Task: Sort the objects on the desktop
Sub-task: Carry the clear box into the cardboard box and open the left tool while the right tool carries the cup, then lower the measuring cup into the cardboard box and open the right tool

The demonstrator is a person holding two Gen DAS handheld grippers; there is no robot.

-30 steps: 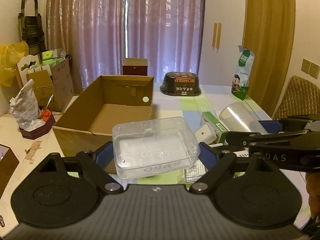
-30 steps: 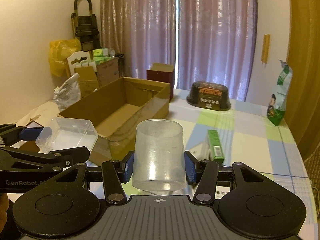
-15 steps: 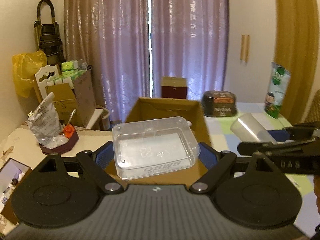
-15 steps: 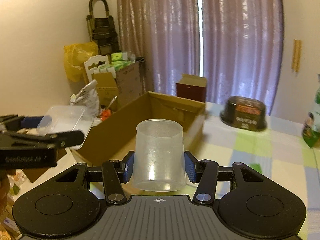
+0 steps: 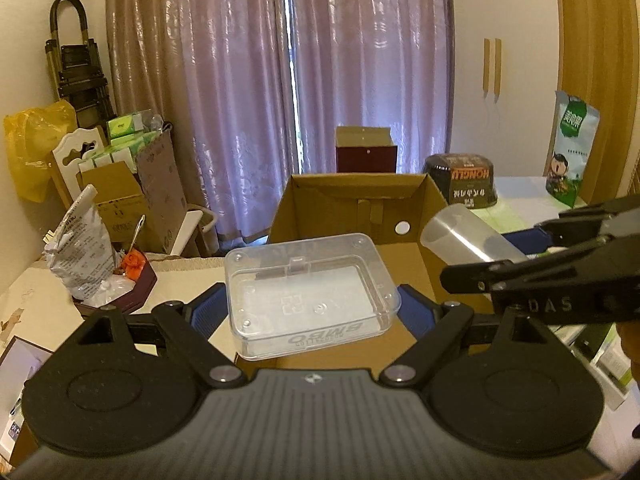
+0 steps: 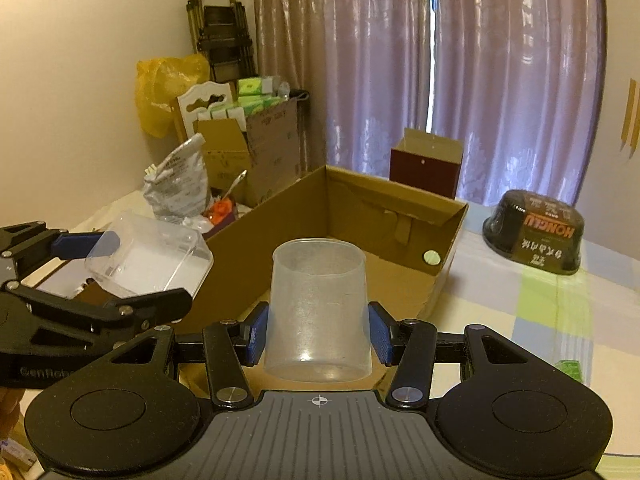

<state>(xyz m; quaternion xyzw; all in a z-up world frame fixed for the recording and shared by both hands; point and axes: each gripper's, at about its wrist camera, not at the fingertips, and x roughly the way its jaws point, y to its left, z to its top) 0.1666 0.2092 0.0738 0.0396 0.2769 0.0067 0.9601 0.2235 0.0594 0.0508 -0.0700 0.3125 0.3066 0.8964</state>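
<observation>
Clear plastic box clamped between the blue pads of the left tongs, held in the air just above the near edge of the open cardboard box. Translucent cup squeezed upright in the right tongs, also over that cardboard box, near its front right part. Behind on the bench: a dark bowl with HONGLU label, upside down, and a green snack bag standing further right
</observation>
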